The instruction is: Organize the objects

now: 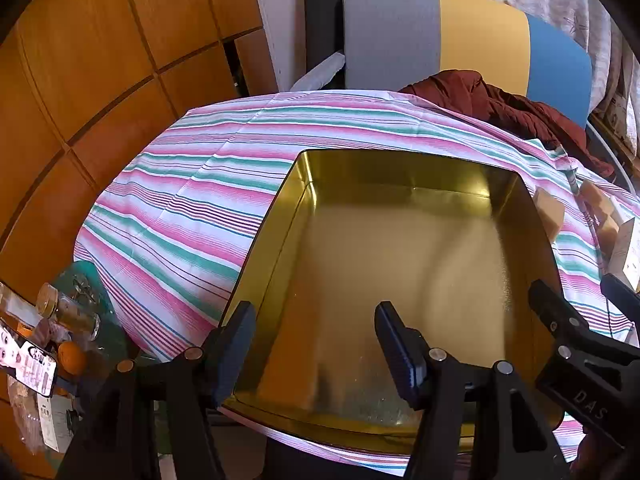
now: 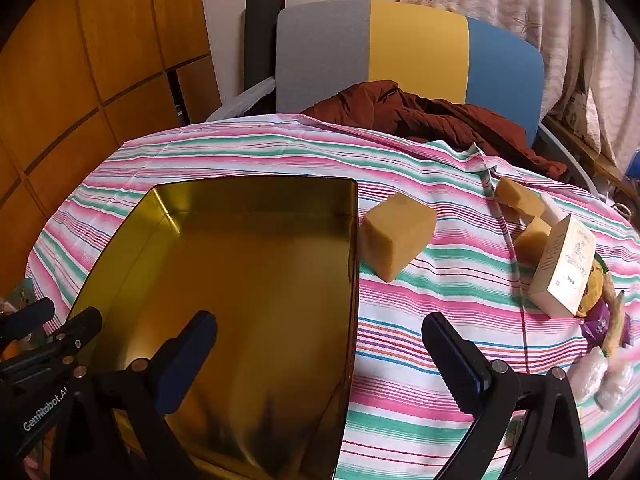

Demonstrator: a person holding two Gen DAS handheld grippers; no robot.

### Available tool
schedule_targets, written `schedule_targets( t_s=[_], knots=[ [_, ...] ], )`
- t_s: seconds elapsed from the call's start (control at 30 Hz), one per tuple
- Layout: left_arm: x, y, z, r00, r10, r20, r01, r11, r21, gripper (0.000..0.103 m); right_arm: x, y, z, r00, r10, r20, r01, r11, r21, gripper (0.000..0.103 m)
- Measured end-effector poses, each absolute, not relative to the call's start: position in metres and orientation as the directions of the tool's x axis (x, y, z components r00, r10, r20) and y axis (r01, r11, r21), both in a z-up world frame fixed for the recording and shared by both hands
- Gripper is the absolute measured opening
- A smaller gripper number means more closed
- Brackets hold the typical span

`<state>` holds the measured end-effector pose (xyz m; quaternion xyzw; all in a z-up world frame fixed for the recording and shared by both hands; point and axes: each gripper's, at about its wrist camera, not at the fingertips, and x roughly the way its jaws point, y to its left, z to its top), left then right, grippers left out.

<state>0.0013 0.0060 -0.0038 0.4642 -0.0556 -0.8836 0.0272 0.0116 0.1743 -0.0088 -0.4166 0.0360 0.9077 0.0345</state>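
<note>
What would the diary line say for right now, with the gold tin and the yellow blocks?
gold tin: empty | nearest yellow block: beside tin, on cloth | left hand-held gripper: open | right hand-held gripper: open

Left wrist cam: sits low at near edge of the desk, faces far across it, tilted down, close over the gold tin (image 1: 392, 280), which fills centre frame. Left tool (image 1: 316, 340) straddles the tin's near-left wall. Right wrist cam: same heading, offset to the right, tin (image 2: 240, 300) on its left half, soap blocks (image 2: 396, 236) right. Both share the tin, striped cloth (image 1: 180, 208), far chair (image 2: 400, 48). Each view catches the other tool at its edge.
</note>
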Motion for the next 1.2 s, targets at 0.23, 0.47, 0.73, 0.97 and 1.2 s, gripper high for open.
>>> schedule_targets(
  t_s=[0.23, 0.47, 0.73, 0.97, 1.2],
  knots=[
    [0.0018, 0.0062, -0.0047, -0.565, -0.099, -0.819, -0.004, -0.992, 0.123, 0.063, 0.0127, 0.1749, -0.0086, -0.652, 0.035, -0.758, -0.094, -0.995, 0.035, 0.103],
    [0.002, 0.0062, -0.0064, -0.559, -0.099, -0.823, -0.007, -0.992, 0.123, 0.063, 0.0125, 0.1753, -0.0085, -0.651, 0.031, -0.759, -0.09, -0.995, 0.036, 0.103],
    [0.0028, 0.007, -0.0064, -0.557, -0.102, -0.824, -0.005, -0.992, 0.127, 0.063, 0.0132, 0.175, -0.0068, -0.654, 0.029, -0.756, -0.086, -0.996, 0.037, 0.103],
    [0.003, 0.0058, -0.008, -0.552, -0.105, -0.827, -0.001, -0.992, 0.127, 0.063, 0.0139, 0.1749, -0.0054, -0.656, 0.029, -0.754, -0.087, -0.996, 0.038, 0.103],
    [0.0045, 0.0069, -0.0084, -0.551, -0.109, -0.827, -0.003, -0.991, 0.133, 0.063, 0.0145, 0.1746, -0.0046, -0.658, 0.027, -0.753, -0.085, -0.996, 0.039, 0.103]
  ],
)
